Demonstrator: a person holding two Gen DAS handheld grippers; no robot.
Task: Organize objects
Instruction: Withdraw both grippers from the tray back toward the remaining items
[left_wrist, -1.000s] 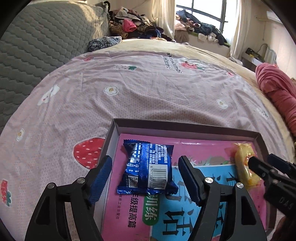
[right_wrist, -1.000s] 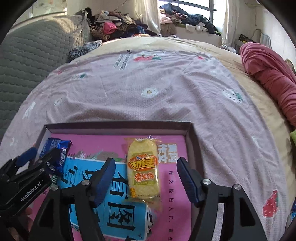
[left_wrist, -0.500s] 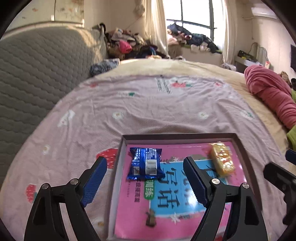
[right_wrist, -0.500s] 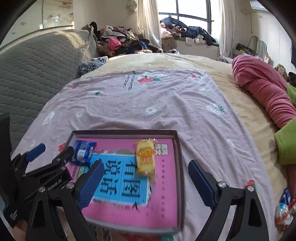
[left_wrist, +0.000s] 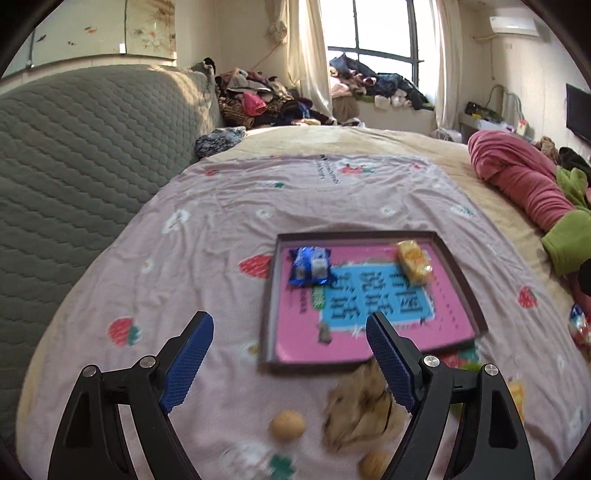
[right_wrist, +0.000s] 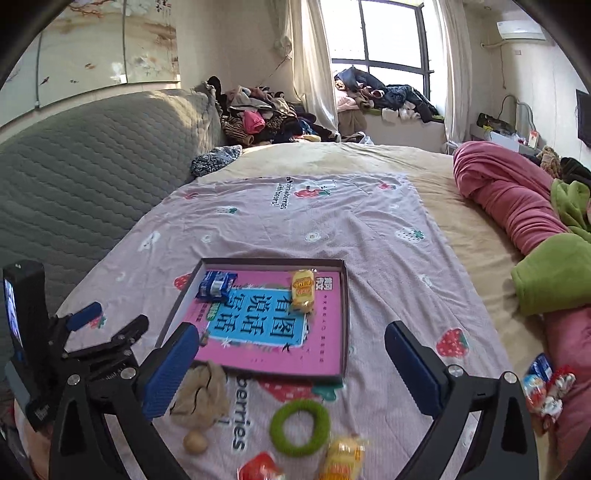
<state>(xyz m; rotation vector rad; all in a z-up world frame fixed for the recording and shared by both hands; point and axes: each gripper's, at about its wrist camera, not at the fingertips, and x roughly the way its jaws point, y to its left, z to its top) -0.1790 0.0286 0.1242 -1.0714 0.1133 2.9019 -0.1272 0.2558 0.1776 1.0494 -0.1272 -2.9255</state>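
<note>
Both tongs, left (left_wrist: 288, 354) and right (right_wrist: 291, 360), hang released and empty above the bed; best next pick, the green ring (right_wrist: 299, 427) at six o'clock below the dark shallow tray (right_wrist: 345, 317), wants centred jaws.

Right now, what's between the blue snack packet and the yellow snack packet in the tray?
Only the pink-and-blue book cover lining the dark shallow tray; right wrist view shows blue snack packet and yellow snack packet apart.

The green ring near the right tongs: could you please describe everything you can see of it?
The green ring is a closed loop with a fuzzy, soft-looking surface. It lies flat on the pink strawberry-print sheet, just in front of the tray's near edge, apart from it. Nothing grips it; a yellow packet sits close by.
</note>
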